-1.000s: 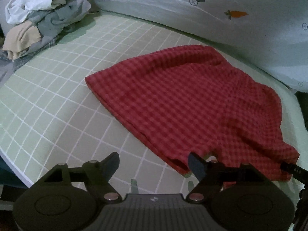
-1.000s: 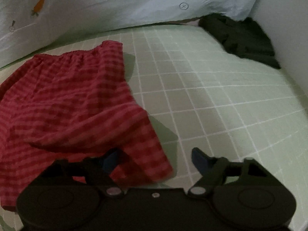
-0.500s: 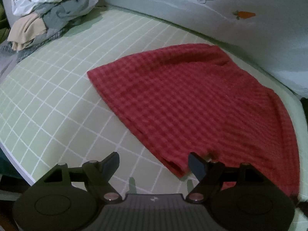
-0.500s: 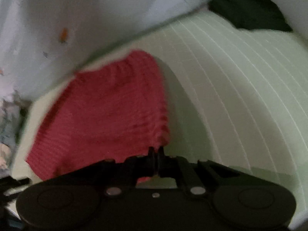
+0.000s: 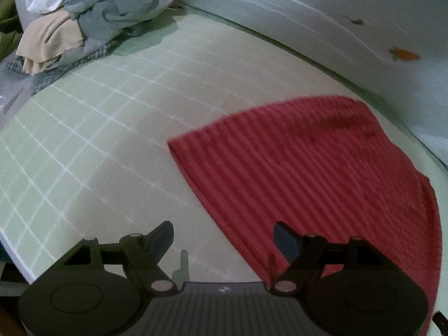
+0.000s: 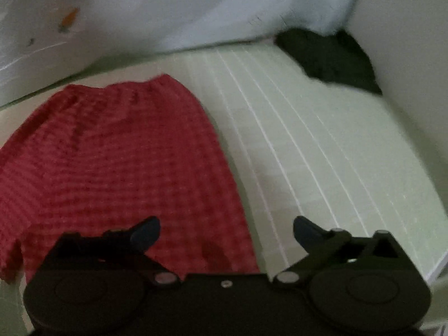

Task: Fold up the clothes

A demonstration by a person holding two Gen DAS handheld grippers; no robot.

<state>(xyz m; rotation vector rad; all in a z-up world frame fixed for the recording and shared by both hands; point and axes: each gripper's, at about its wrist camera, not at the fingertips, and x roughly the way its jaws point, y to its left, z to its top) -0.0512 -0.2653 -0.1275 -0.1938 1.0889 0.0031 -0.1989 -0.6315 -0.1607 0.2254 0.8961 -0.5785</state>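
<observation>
Lying flat on the green checked mat (image 5: 92, 128), the red checked garment (image 5: 302, 168) spreads ahead of both tools. The left gripper (image 5: 222, 240) has its jaws wide apart and empty, with the cloth's near-left edge running past the inner side of its right jaw. The right gripper (image 6: 226, 231) also stands with jaws apart and empty; the garment's right edge falls between them, so the left jaw hovers over red cloth (image 6: 120, 162) and the right jaw over bare mat.

Judging from this, the next fold could go wrong in a few ways. If either tool closes on only the top layer, the cloth beneath would stay behind and the fold would come out skewed. If the two grips land at uneven spots along the hem, the garment would twist when lifted. The thin fabric could also slip from a shallow bite.

No baskets or bins show. A heap of mixed laundry (image 5: 84, 14) sits far ahead-left of the left jaws, and a dark garment (image 6: 330, 56) lies far ahead-right of the right jaws.
</observation>
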